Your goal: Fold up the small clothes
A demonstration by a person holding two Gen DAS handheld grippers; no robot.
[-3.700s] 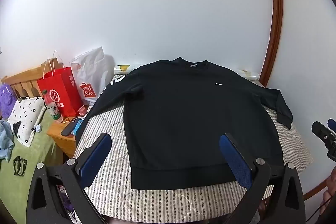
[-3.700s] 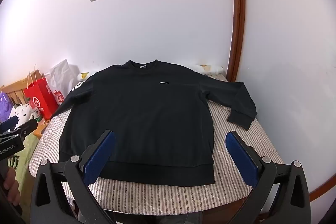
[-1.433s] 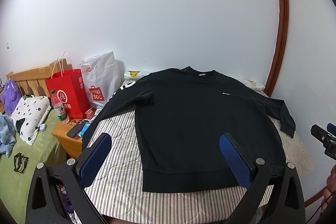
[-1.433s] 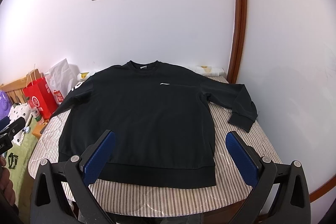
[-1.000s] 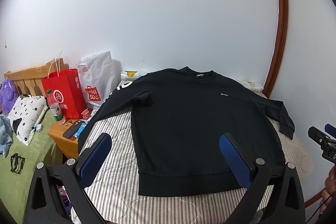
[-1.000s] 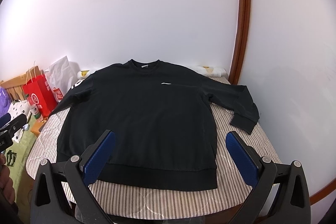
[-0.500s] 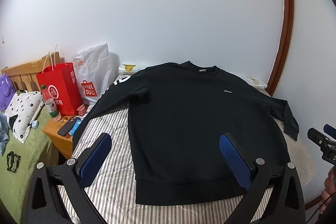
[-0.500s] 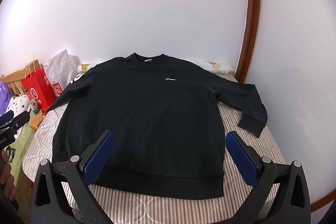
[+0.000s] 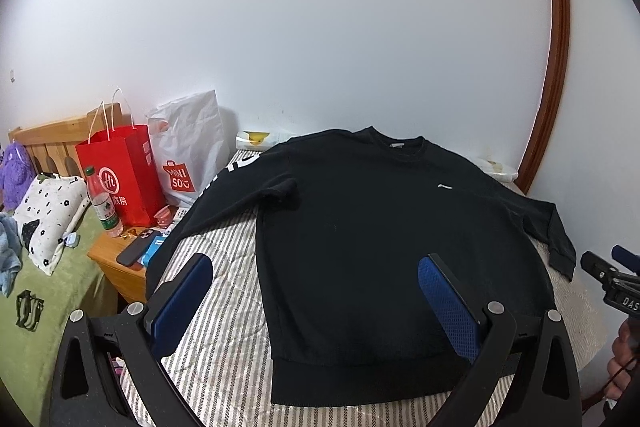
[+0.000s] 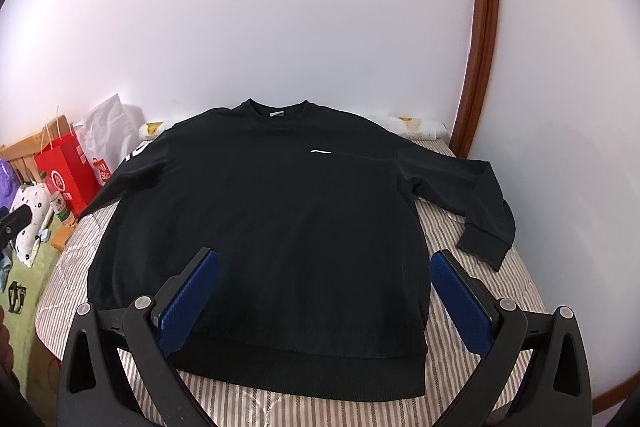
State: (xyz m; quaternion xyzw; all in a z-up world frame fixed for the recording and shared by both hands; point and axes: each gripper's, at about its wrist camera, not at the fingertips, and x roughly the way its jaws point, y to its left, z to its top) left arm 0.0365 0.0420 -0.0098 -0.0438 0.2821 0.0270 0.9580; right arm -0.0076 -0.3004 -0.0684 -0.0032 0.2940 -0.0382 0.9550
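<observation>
1. Jaws on my left gripper (image 9: 316, 289) stand released, hovering above the hem with nothing between them.
2. At far left, a red paper bag (image 9: 120, 173) and a white shopping bag (image 9: 190, 157) stand beside a wooden nightstand (image 9: 116, 269).
3. Centre, the black sweatshirt (image 10: 272, 227) lies flat, front up, on the striped bed (image 10: 248, 405), collar toward the wall, sleeves spread.
4. My right gripper (image 10: 324, 291) likewise hangs wide apart, empty, over the hem.
</observation>
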